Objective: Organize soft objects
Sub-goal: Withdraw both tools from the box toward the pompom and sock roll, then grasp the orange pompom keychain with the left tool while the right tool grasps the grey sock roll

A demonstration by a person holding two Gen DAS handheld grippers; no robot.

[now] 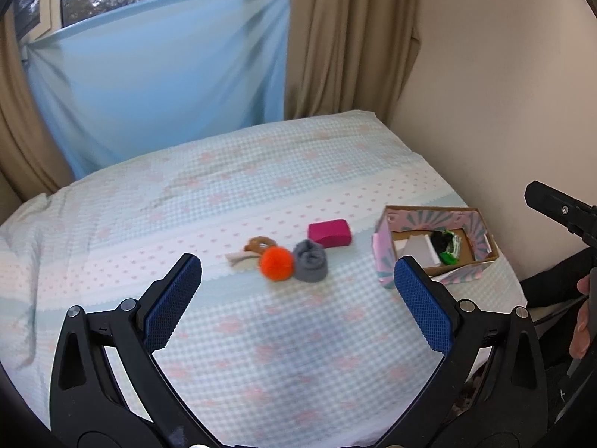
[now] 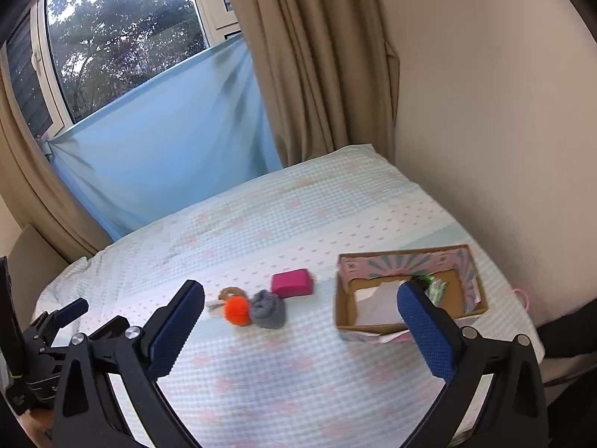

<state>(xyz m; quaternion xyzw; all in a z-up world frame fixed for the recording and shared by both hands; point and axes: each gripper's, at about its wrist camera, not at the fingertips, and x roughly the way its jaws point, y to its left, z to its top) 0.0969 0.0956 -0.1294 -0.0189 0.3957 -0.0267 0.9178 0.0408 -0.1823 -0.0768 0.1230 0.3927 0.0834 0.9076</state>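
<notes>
While both the left gripper (image 1: 297,266) and right gripper (image 2: 301,291) hang spread and empty, the orange pompom (image 1: 276,263), grey sock roll (image 1: 310,260) and pink sponge (image 1: 330,232) await on the bed (image 1: 261,354) beside the cardboard box (image 1: 384,257); next likely means descending onto one.

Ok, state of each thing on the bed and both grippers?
Left gripper: open, empty.
Right gripper: open, empty.
Box: open-topped, partly filled.
Pompom: loose on the bed, touching the sock.
Sock: rolled up.
Pink block: lying flat.

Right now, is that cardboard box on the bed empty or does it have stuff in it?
Not empty. The box is open-topped, and white paper plus something green and black sit inside.
</notes>
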